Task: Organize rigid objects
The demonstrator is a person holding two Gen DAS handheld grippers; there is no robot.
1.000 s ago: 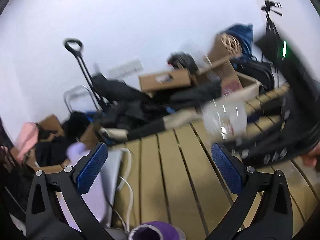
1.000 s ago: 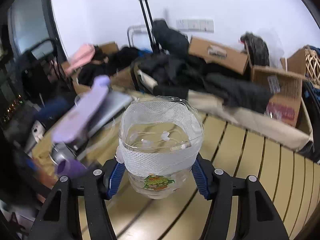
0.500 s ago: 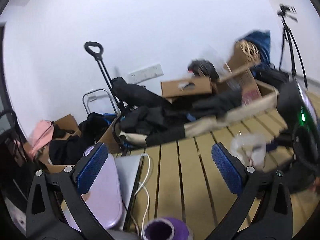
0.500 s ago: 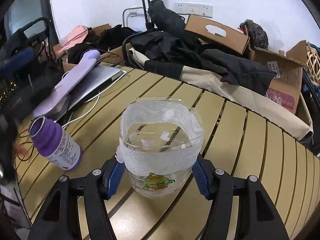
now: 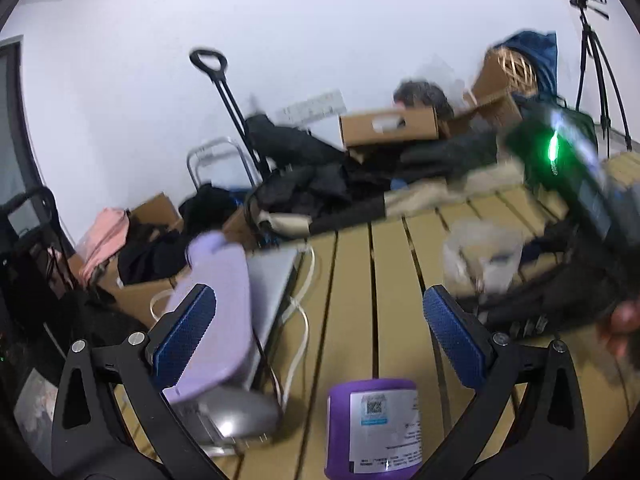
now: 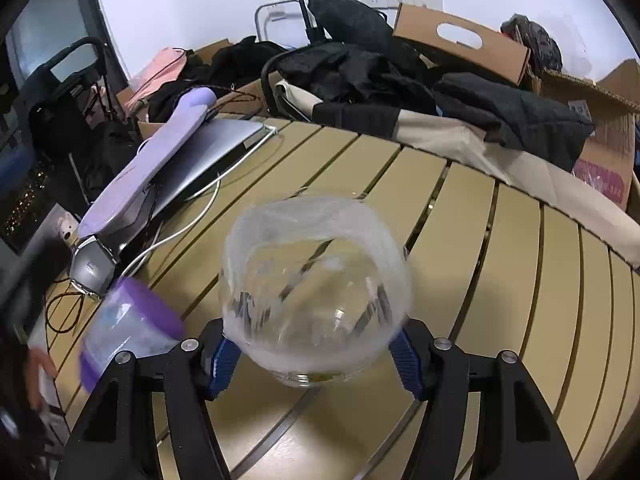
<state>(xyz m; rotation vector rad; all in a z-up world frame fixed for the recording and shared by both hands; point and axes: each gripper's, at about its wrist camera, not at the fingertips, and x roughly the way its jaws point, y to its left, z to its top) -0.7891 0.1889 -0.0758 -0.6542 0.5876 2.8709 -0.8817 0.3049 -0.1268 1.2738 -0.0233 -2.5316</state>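
My right gripper is shut on a clear glass jar wrapped in white foam netting, held low over the slatted wooden table, mouth tilted away from me. The jar also shows blurred in the left wrist view. A purple bottle with a white label lies on the table just ahead of my left gripper, which is open and empty. The bottle also shows at the left in the right wrist view.
A lilac handheld device rests on a silver laptop with white cables at the table's left. Cardboard boxes, dark clothes and a trolley lie beyond the far edge. A tripod stands at the right.
My right gripper has lowered the jar toward the table and tipped it forward. My left gripper has dropped and closed in on the purple bottle.
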